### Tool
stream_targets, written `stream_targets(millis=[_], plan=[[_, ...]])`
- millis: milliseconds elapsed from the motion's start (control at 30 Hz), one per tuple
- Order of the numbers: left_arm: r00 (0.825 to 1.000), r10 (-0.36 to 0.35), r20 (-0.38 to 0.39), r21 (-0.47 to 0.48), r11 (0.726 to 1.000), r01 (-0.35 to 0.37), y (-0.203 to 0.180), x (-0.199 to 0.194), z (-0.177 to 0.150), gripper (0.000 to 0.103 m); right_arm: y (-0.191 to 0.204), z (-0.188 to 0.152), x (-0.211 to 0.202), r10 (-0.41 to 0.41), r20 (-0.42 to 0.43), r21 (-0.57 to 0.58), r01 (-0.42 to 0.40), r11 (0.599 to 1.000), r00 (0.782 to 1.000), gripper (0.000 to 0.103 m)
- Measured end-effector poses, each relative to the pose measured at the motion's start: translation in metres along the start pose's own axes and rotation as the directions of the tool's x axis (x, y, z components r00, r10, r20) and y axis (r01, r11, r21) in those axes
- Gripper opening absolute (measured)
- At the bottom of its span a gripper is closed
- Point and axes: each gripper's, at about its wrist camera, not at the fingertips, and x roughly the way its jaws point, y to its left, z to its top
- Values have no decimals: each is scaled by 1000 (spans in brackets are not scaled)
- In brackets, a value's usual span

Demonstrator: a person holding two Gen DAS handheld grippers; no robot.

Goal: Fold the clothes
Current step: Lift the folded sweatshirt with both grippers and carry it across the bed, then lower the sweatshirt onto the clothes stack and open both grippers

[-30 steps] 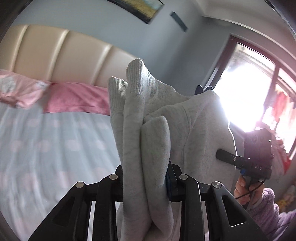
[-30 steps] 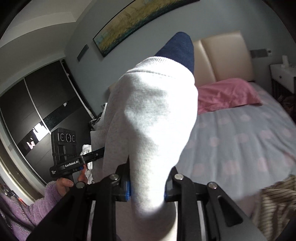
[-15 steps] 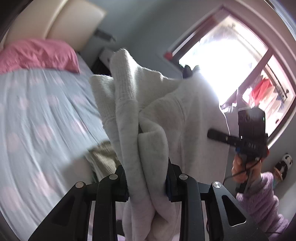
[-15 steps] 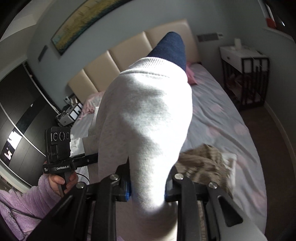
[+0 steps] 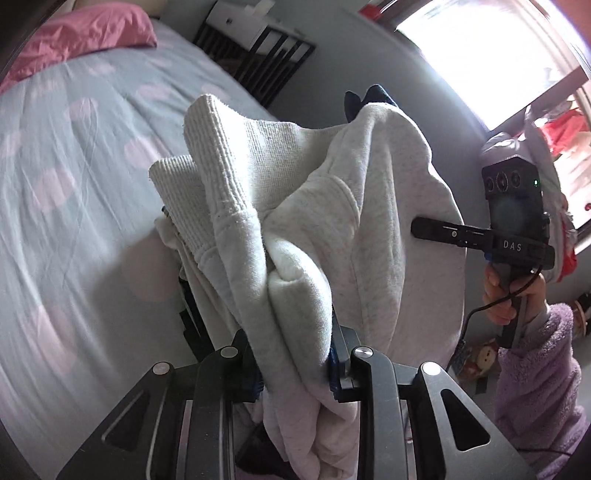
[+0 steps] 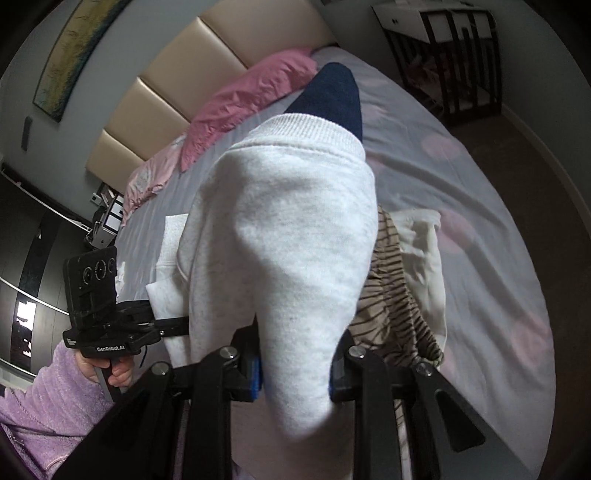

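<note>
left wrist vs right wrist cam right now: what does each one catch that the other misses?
Left wrist only: the bright window and the right gripper reaching into the fabric from the side.

Right wrist only: the beige headboard, a wall painting, a striped garment lying on the bed, and the left gripper.

Both: the grey sweatshirt clamped in each view's own jaws, the spotted bedspread, the pink pillow and the black side table.
</note>
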Motion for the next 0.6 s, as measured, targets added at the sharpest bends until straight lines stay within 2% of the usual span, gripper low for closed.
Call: stream_targets(millis=[333,600], plan=[[997,-10,-83,-60,998,5,37,50,21,27,-69,11,43,-43,-105,119,56,991,993,25],[992,-43,-122,-98,995,32,51,69,18,30,-100,16,71,-69,-185,173,102,980,980,35]])
